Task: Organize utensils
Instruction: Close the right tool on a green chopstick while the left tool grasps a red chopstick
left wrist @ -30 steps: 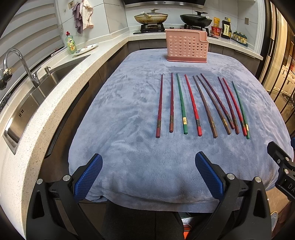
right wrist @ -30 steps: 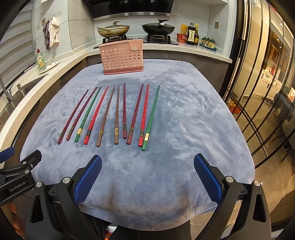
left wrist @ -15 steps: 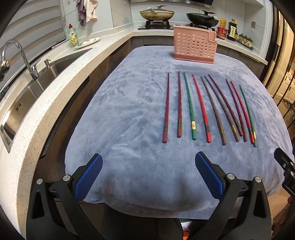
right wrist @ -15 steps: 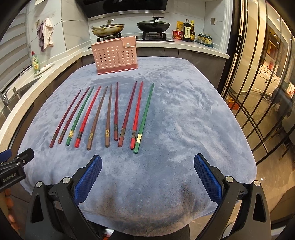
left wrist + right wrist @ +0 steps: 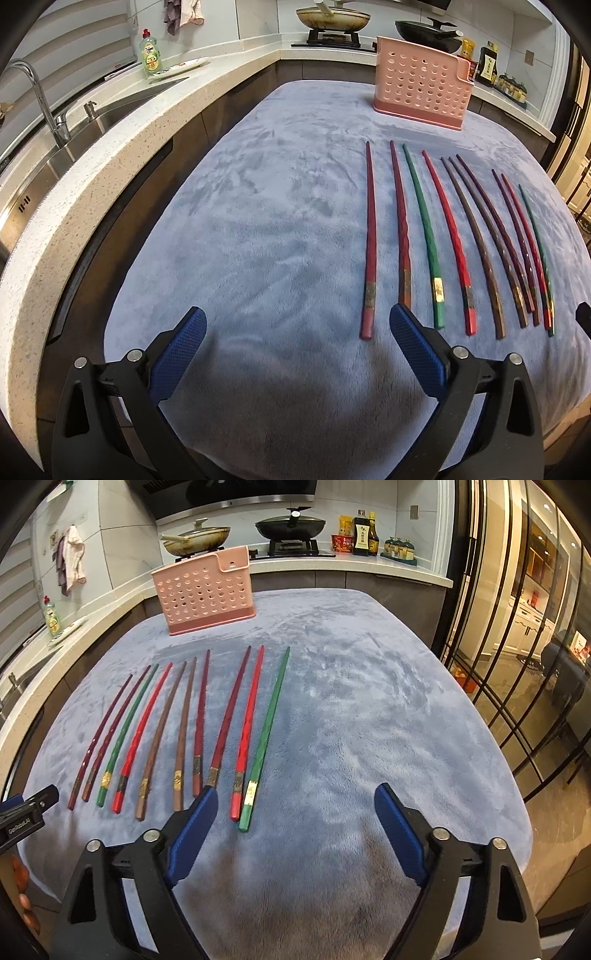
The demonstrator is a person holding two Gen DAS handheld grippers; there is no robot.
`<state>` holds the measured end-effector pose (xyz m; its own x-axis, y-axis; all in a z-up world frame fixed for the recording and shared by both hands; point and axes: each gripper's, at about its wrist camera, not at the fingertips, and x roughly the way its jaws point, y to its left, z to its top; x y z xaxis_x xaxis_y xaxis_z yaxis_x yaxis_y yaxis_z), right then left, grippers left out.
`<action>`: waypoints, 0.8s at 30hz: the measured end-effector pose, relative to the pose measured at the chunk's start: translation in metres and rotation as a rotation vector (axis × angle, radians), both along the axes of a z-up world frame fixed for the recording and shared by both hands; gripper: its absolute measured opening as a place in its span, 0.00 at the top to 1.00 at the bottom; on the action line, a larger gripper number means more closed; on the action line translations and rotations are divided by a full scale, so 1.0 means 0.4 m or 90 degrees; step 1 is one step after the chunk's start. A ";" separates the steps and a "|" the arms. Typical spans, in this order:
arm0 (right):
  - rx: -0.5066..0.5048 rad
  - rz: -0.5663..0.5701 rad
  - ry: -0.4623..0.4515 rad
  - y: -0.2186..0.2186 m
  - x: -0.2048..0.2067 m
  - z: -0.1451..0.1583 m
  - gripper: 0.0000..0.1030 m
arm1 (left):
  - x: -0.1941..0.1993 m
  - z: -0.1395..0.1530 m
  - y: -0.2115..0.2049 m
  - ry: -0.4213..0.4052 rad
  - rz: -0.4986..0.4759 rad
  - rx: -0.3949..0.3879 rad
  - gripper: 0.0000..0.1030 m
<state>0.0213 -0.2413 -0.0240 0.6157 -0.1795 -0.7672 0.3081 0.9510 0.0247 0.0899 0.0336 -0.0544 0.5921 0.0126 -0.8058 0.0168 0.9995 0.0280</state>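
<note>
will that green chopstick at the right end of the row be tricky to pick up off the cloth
Probably somewhat. The green chopstick looks thin, stiff and light, lying flat on the plush grey cloth, so pads may struggle to get under it. Its glossy surface may slip. It lies beside a red chopstick, which could get nudged.

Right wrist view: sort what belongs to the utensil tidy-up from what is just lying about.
For the job:
- chopsticks in a row on the cloth
- pink holder

Lying about:
- pans on the stove
- sauce bottles
- dish soap
- hanging towels
</note>
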 end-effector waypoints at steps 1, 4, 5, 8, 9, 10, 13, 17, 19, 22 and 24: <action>0.004 -0.001 0.002 -0.002 0.009 -0.005 0.28 | 0.005 -0.002 -0.003 -0.003 -0.002 0.001 0.08; 0.005 -0.001 0.011 -0.002 0.033 -0.023 0.36 | 0.022 -0.010 -0.010 -0.004 -0.009 0.004 0.08; 0.006 -0.001 0.016 -0.001 0.040 -0.029 0.39 | 0.028 -0.014 -0.012 -0.002 -0.010 0.004 0.08; 0.010 0.000 0.026 0.000 0.060 -0.046 0.47 | 0.042 -0.026 -0.015 0.005 -0.011 0.005 0.08; 0.012 0.000 0.030 -0.001 0.065 -0.051 0.50 | 0.044 -0.028 -0.014 0.006 -0.011 0.005 0.08; 0.015 0.000 0.034 -0.002 0.069 -0.056 0.52 | 0.046 -0.031 -0.015 0.008 -0.012 0.006 0.09; 0.021 0.002 0.041 -0.003 0.077 -0.071 0.55 | 0.051 -0.040 -0.017 0.014 -0.014 0.006 0.11; 0.016 0.007 0.043 0.001 0.077 -0.080 0.57 | 0.057 -0.057 -0.018 0.030 -0.015 0.000 0.15; 0.012 0.010 0.042 0.002 0.077 -0.082 0.59 | 0.056 -0.065 -0.017 0.035 -0.014 0.002 0.15; 0.016 0.012 0.039 -0.004 0.070 -0.083 0.62 | 0.052 -0.073 -0.013 0.037 -0.011 -0.003 0.15; 0.019 0.011 0.038 -0.011 0.064 -0.084 0.69 | 0.050 -0.073 -0.011 0.037 -0.012 -0.006 0.17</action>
<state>0.0469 -0.2458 -0.0575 0.5719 -0.1453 -0.8074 0.2935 0.9553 0.0360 0.1099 0.0293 -0.0835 0.5438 -0.0067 -0.8392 0.0374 0.9992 0.0162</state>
